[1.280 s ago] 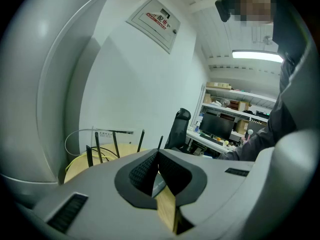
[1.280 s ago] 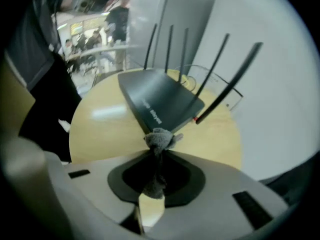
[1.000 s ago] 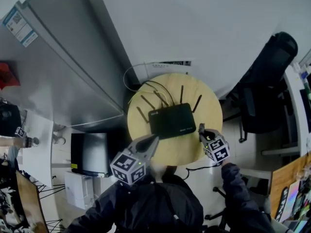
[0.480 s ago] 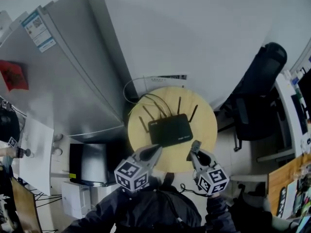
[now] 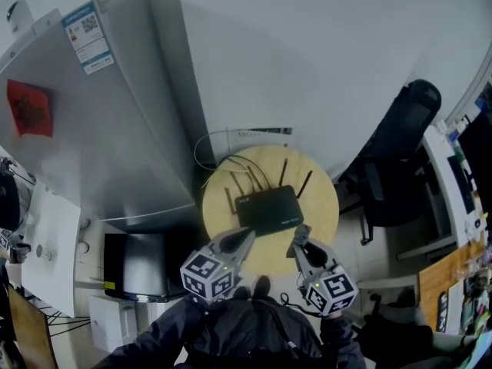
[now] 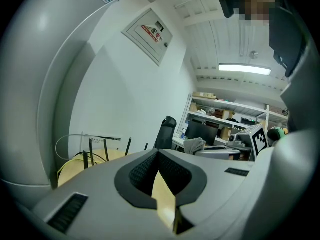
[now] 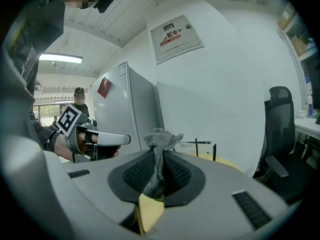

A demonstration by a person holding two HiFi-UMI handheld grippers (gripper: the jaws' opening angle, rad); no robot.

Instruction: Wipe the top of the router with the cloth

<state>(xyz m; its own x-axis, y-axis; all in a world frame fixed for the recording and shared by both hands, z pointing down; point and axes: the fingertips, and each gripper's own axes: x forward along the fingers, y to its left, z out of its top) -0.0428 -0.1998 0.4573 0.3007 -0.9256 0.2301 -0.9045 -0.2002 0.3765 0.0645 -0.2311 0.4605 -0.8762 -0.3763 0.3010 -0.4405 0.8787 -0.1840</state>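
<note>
The black router (image 5: pixel 269 211) with several upright antennas lies flat in the middle of a round wooden table (image 5: pixel 319 206). My right gripper (image 5: pixel 299 234) hovers over the table's near edge, just in front of the router's right corner. It is shut on a grey cloth (image 7: pixel 161 140), which bunches up above the right gripper (image 7: pixel 159 153) tips. My left gripper (image 5: pixel 244 236) hangs at the near edge in front of the router's left half. The left gripper (image 6: pixel 157 153) tips meet with nothing between them. Router antennas (image 6: pixel 92 153) show beyond them.
A tall grey fridge (image 5: pixel 115 129) stands left of the table. Cables (image 5: pixel 223 148) loop off the table's far side. A black office chair (image 5: pixel 400 152) is to the right, with desks (image 5: pixel 461 198) beyond. A dark box (image 5: pixel 142 261) sits on the floor at lower left.
My right gripper, with the cloth, has moved left from beside the router's right end to its near right corner. The left gripper has barely moved. The head view shifted.
</note>
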